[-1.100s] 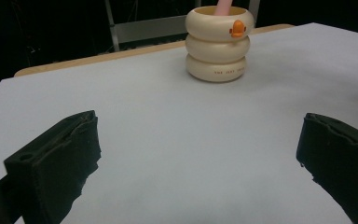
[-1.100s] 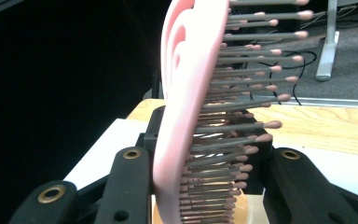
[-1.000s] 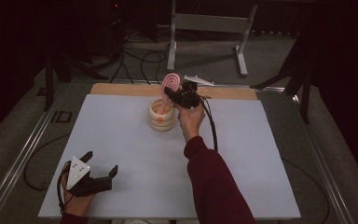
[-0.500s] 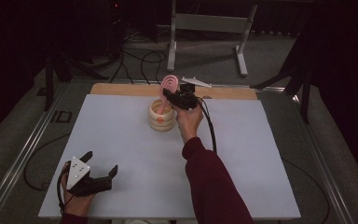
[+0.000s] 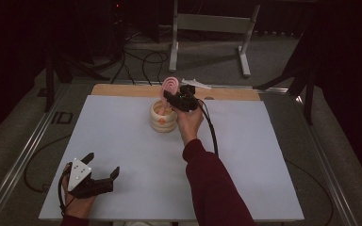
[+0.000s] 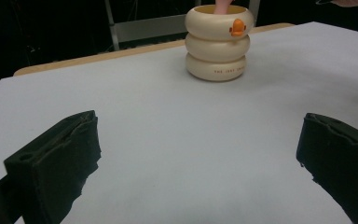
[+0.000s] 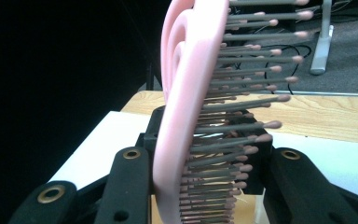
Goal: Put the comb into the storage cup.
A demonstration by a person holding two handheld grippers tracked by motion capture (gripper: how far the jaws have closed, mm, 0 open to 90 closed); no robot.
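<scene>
A pink hairbrush (image 5: 171, 84) stands upright with its handle down inside a cream ringed cup (image 5: 163, 120) at the back middle of the white table. My right gripper (image 5: 169, 97) is shut on the brush head just above the cup. In the right gripper view the bristled brush (image 7: 191, 93) sits squeezed between the two black jaws of the right gripper (image 7: 200, 172). My left gripper (image 5: 102, 165) rests open near the front left corner. In the left gripper view the left gripper (image 6: 198, 158) holds nothing and faces the cup (image 6: 219, 46), which bears an orange duck mark.
A wooden board (image 5: 122, 89) lines the table's far edge, with a small white object (image 5: 195, 84) lying on it. A metal stand (image 5: 207, 23) and cables sit on the floor behind. The white sheet (image 5: 264, 155) spreads wide to the right of my arm.
</scene>
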